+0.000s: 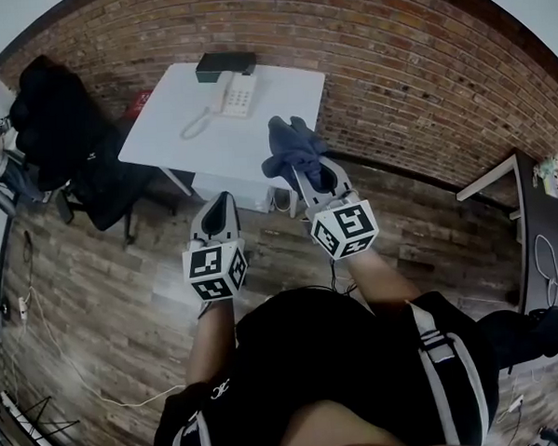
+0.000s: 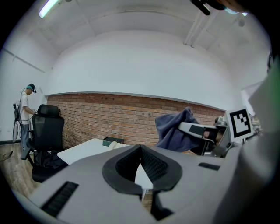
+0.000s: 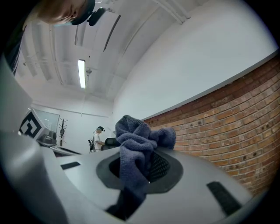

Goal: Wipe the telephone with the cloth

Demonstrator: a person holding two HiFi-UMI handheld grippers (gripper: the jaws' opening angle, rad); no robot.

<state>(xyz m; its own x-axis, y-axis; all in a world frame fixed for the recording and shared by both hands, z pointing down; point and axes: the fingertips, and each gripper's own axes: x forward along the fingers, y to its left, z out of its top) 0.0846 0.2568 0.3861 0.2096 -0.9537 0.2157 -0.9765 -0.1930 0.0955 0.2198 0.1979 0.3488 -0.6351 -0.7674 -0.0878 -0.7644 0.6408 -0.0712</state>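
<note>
cloth (image 1: 287, 148) pinched in right gripper (image 1: 314, 180); left gripper (image 1: 223, 203) jaws pressed together, empty; telephone (image 1: 234, 95) sits on white table (image 1: 167, 130).

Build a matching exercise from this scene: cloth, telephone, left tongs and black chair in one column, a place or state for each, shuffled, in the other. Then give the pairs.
1. cloth
2. telephone
3. left tongs
4. black chair

A. shut, nothing between them
B. standing beside the white table
C. clamped in the right tongs
D. lying on top of the white table

Pairs: 1-C, 2-D, 3-A, 4-B.
</note>
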